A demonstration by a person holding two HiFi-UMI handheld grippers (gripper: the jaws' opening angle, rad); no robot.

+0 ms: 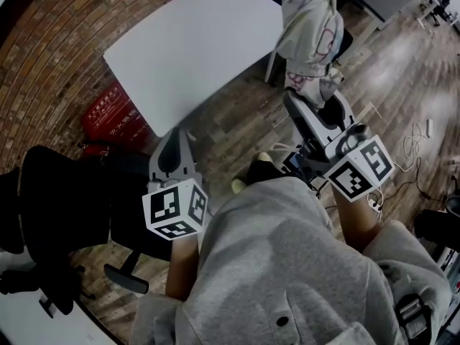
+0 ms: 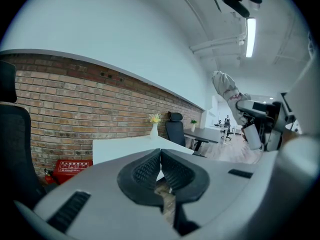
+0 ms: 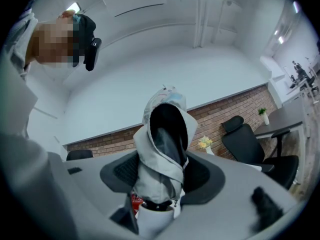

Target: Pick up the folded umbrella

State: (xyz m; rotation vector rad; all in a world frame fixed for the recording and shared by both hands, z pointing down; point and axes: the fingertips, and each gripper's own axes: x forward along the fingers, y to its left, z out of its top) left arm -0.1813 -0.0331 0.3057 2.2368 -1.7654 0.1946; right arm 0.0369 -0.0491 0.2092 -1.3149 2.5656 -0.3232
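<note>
Two hand-held grippers reach out from a person in a grey hooded top (image 1: 287, 264), as we see from the head view. The right gripper (image 1: 313, 98) is clamped on the folded umbrella (image 1: 310, 27). The umbrella's pale fabric with pink print stands upright above the jaws, in the air off the right corner of the white desk (image 1: 180, 56) and clear of it.

In the right gripper view we see the umbrella filling the gap between the two dark pads (image 3: 125, 170). Both press on its bunched cloth, and its white handle (image 3: 152, 224) sits below a black band, closest to the camera.

The left gripper (image 1: 177, 142) is clenched with nothing in it. In the left gripper view its tips meet, and we see only desk and floor through the slit beneath. Its tips point at the desk's near corner.

A white vase (image 2: 154, 130) of yellow flowers stands at the desk's far edge. A red box (image 1: 108, 110) sits on the floor by the brick wall (image 2: 60, 109), off the desk's left edge. A black office chair (image 1: 57, 192) stands near the box.
</note>
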